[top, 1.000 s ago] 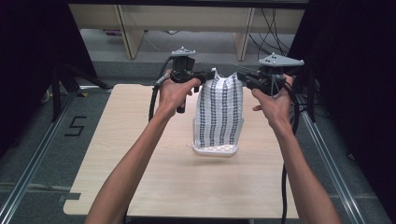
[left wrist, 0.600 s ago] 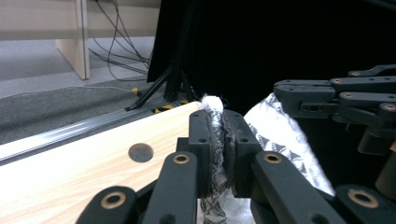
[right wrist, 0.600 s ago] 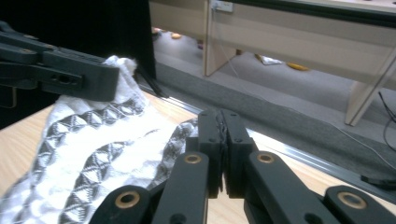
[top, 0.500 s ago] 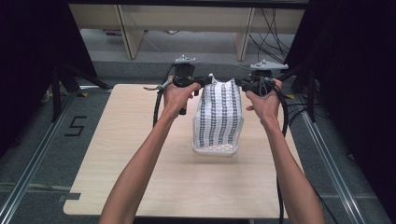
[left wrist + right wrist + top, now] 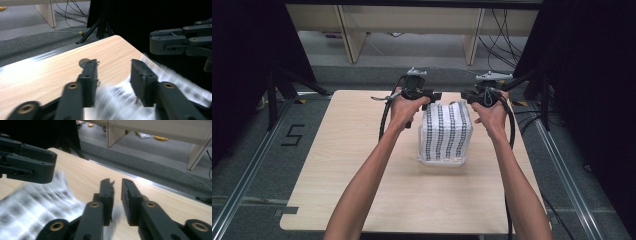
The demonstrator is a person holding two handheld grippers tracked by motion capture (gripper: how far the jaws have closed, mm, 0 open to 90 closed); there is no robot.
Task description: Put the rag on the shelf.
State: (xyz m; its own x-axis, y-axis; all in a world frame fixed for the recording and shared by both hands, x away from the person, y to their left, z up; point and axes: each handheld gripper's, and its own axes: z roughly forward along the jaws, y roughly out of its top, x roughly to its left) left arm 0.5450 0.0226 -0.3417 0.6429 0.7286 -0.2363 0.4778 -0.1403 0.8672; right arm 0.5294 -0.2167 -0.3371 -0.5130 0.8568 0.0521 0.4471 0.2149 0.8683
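At the centre of the high view we see a white cloth with black patterned stripes (image 5: 445, 131), standing as a blocky, upright mound on the pale wooden table (image 5: 337, 170). Its lower edge rests on the tabletop, and a pale flat rim shows beneath it at 6 o'clock; we cannot tell what that rim belongs to.

From the cloth's top, at about 10 o'clock, we find the left gripper (image 5: 435, 95), held in the person's left hand (image 5: 404, 106). In the left gripper view its two black jaws stand well apart, having just been opening; the blurred cloth (image 5: 120, 102) lies low between them, and we see no pad pressing on it, so we read this claw as released.

At about 2 o'clock from the cloth's top sits the right gripper (image 5: 466, 95), held in the right hand (image 5: 491, 114). In the right gripper view its jaws show a narrow gap, having just been opening. The blurred cloth (image 5: 32, 207) spreads at 9 o'clock of them, and a pale scrap lies low in the gap, not clamped as far as we can see; we read this claw as released too.

Beyond the table's far edge, at 12 o'clock, lies grey carpeted floor (image 5: 422, 47) with wooden furniture legs (image 5: 348, 35).
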